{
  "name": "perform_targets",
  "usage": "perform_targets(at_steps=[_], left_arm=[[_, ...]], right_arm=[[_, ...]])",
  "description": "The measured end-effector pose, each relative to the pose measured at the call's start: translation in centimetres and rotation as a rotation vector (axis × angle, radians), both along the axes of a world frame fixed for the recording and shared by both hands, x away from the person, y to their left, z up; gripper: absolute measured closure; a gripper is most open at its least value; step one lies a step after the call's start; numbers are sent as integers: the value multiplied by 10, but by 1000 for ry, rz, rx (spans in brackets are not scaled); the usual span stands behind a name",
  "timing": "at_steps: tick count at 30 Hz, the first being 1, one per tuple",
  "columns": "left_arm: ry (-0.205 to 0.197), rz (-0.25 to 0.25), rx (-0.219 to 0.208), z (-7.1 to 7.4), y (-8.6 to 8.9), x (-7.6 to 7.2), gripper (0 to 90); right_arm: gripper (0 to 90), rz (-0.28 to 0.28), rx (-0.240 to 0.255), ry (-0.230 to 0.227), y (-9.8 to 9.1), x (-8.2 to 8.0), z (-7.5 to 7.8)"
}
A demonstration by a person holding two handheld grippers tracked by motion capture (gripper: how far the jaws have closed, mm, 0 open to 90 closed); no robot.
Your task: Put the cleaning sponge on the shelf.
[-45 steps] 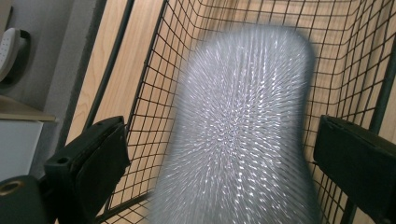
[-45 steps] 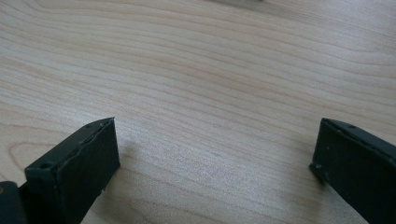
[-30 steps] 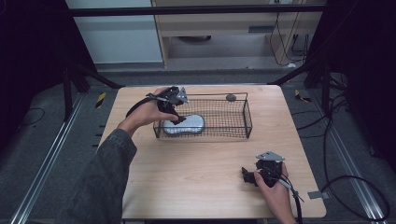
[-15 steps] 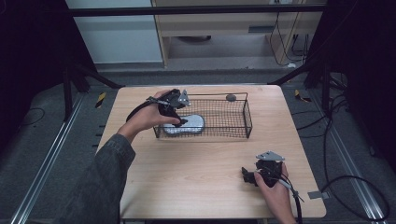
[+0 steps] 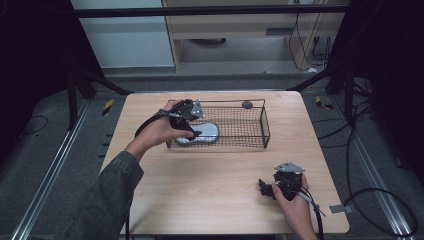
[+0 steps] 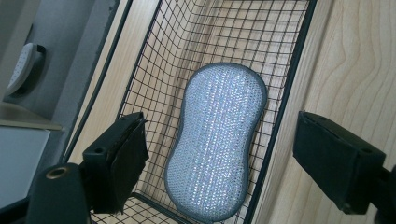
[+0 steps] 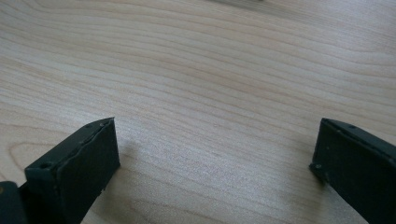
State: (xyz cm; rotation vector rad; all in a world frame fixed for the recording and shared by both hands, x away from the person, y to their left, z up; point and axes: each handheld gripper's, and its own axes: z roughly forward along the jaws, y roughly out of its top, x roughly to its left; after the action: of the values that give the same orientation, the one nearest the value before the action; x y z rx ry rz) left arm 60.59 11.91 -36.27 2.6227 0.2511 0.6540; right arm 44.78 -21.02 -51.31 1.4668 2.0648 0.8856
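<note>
A silvery, peanut-shaped scouring pad [image 6: 217, 142] is seen lying flat on the floor of a black wire basket [image 5: 252, 134], at the basket's left end. In the high view the pad [image 5: 206, 132] is partly covered by the left gripper [image 5: 192, 122] and the hand around it, so that only its right and near parts can be made out. In the left gripper view its near end is crossed by the basket's end wire, and the basket's [image 6: 289, 88] far end is cut off by the top of the picture.

The left gripper [image 6: 217, 154] is held over the pad with its jaws spread wide; one jaw is seen above the basket's mesh wall and the other above the bare wood outside the rim. The pad is not touched by either jaw as far as can be told. How high the jaws stand above the mesh cannot be judged.

A small dark rounded object [image 5: 247, 104] is seen on the table [image 5: 200, 185] just beyond the basket's far rim; what it is cannot be made out.

The right gripper [image 5: 267, 189] is held at the near right part of the table, well apart from the basket, much of it hidden by the hand. In the right gripper view [image 7: 215, 158] its jaws are spread wide over bare wood, with nothing between them; whether they rest on the wood cannot be told.
</note>
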Motion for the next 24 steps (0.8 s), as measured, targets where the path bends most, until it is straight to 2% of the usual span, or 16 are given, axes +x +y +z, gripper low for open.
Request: perform_targets(at_steps=[5,11,17,19,24], left_arm=[[-2,9,-9,-1,-3,-3,167],[10,17,-24,-4,-9,-11,51],[10,-6,-29,-6,-14,-24,47],[11,-9,-44,-7,-15,-27,46],[13,-7,-35,-6,-18,-34,52]], right_arm=[[7,0,0,1,0,0,0],[7,0,0,0,0,0,0],[7,0,-1,0,0,0,0],[7,0,-1,0,0,0,0],[7,1,-1,0,0,0,0]])
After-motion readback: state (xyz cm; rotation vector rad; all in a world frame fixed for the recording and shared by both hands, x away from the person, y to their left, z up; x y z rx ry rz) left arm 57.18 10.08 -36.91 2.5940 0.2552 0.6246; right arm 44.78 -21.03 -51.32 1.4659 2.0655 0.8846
